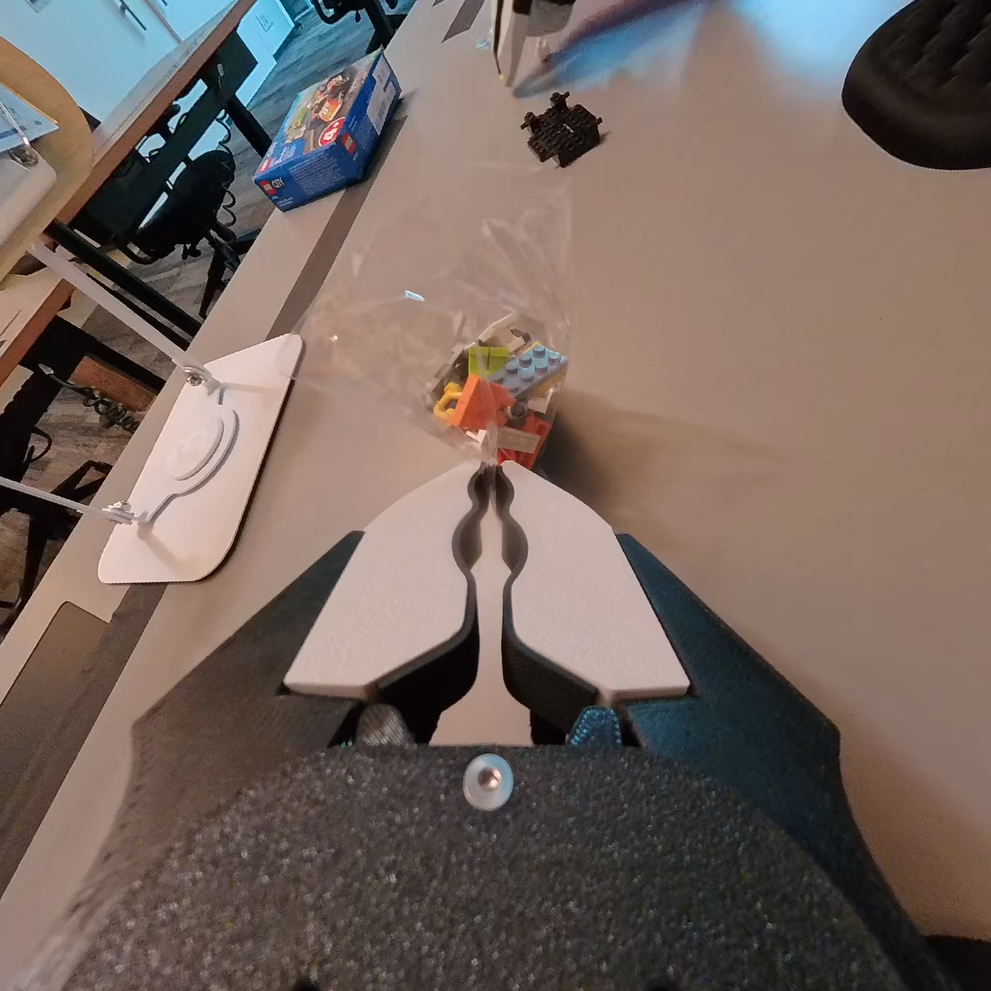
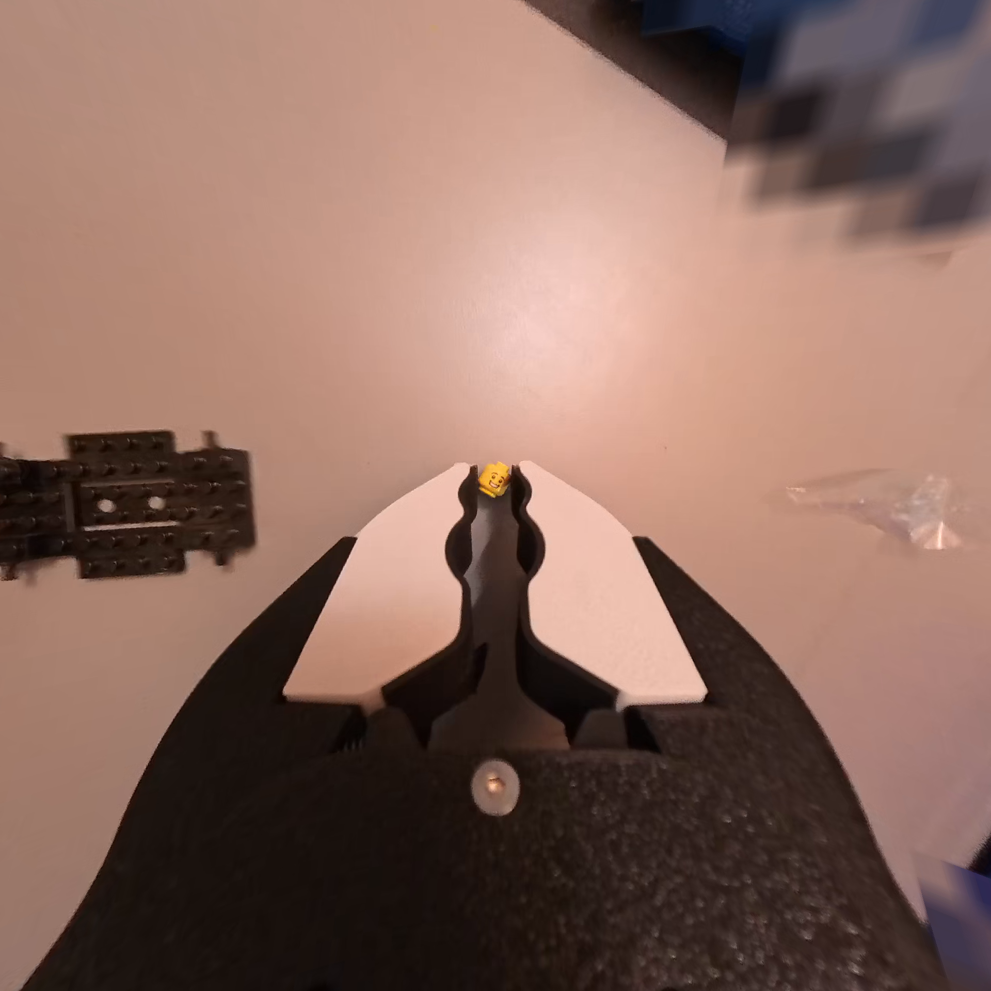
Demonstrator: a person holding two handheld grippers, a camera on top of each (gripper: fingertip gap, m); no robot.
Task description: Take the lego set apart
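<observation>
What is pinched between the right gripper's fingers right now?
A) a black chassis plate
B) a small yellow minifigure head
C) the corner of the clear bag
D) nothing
B: the right wrist view shows the right gripper shut on the small yellow minifigure head at its fingertips, while the black chassis plate lies apart on the table to the side.

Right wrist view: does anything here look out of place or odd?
Mostly tidy. The right gripper pinches a lone yellow minifigure head, tilted sideways between its tips. A crumpled clear plastic scrap lies loose on the white table, right of the gripper. The black studded chassis plate sits flat, undamaged.
</observation>
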